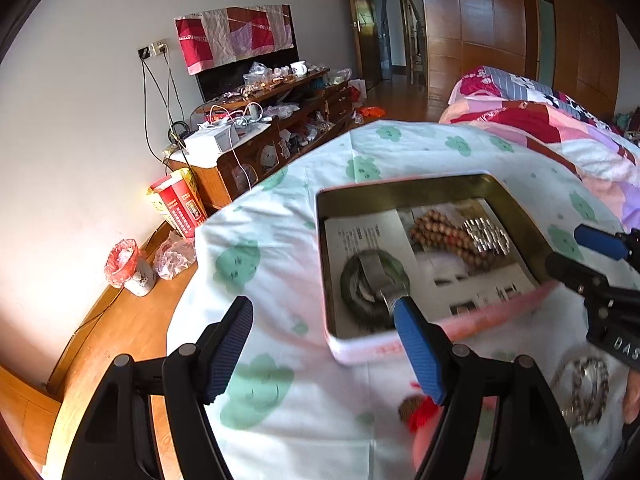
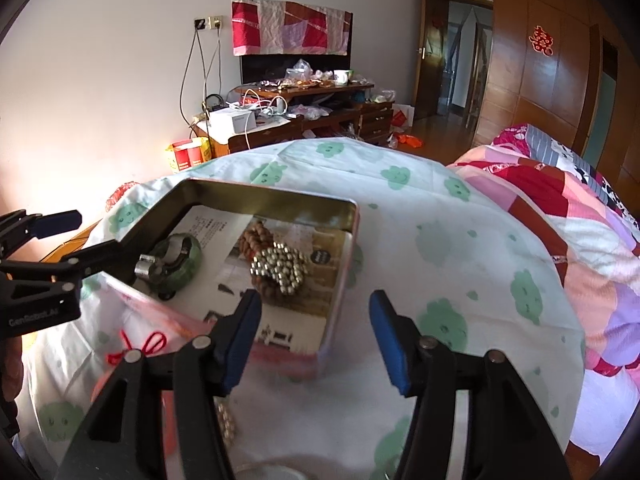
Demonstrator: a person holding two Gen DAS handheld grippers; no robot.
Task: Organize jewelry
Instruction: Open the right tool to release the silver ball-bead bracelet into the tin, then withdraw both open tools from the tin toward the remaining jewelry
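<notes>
Bedroom, wood floor, cluttered low cabinet along the wall; a patchwork quilt [image 2: 560, 208] lay on the bed beside the work surface. Work surface was a table under a pale cloth with green cloud faces [image 2: 440, 240].

Pink tin [image 1: 496, 312] with a gold inside, one, sat on the cloth, lined with a printed magazine page [image 1: 360, 236]. Inside it, counted: one green bangle [image 2: 188, 260] with a steel watch band [image 2: 150, 266] lying across it, one string of brown wooden beads [image 1: 440, 236], one silver bead bracelet [image 2: 280, 268] resting on the wooden beads.

Outside the tin on the cloth: one red knotted cord [image 2: 144, 344], one metal link bracelet [image 1: 584, 388], and a short run of gold beads [image 2: 226, 420] near the right gripper's fingers. Whether the last two are the same piece, I could not tell.

Left gripper [image 1: 324, 352] stood wide open with nothing in it, one pad over the tin's near rim, close to the bangle. Right gripper [image 2: 316, 340] was likewise wide open and empty, hovering at the tin's near corner.

Judgement: the next pick is a loose piece outside the tin. Best to come down straight over a bunched part of the chain, close on several links together, lift clear of the rim, and release low in the bare part of the page so the pieces do not tangle.
</notes>
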